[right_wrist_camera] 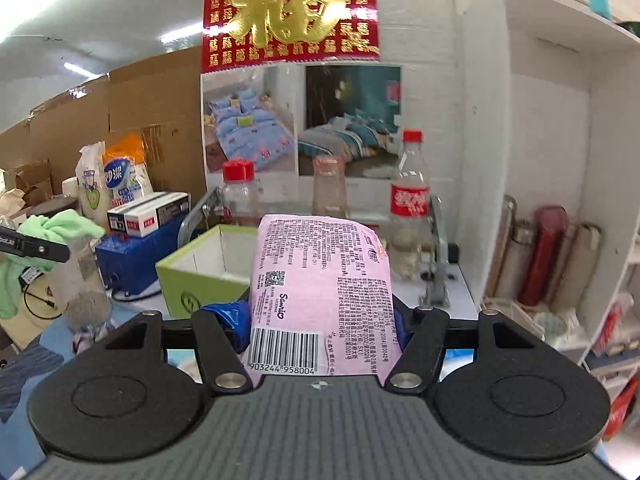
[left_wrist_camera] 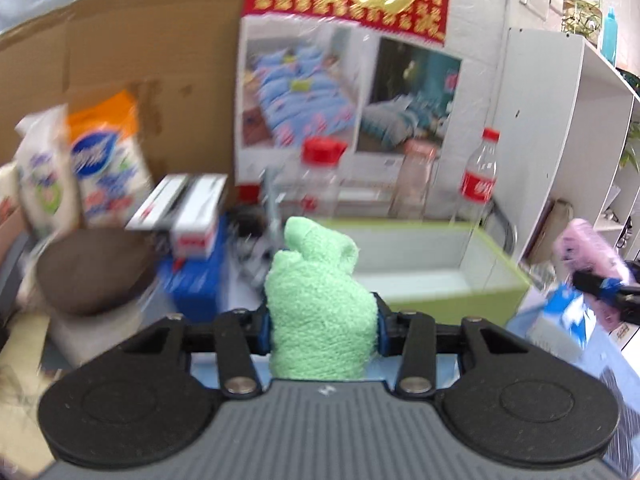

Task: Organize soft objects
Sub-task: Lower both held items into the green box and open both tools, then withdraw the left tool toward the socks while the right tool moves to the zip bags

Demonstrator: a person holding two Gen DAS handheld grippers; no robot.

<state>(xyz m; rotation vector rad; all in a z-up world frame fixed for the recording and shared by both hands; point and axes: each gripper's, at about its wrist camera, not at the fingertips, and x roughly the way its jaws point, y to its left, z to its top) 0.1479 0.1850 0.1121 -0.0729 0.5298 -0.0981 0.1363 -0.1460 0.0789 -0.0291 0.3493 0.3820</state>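
Note:
My left gripper is shut on a green towel and holds it in the air, in front of an open green box with a white inside. My right gripper is shut on a pink tissue pack, also raised, with the green box just behind and left of it. In the left wrist view the right gripper with the pink pack shows at the far right. In the right wrist view the left gripper with the green towel shows at the far left.
Clear bottles with red caps stand behind the box against a poster. A blue box with white cartons on it, detergent bags and a brown round object crowd the left. A white shelf with flasks stands right.

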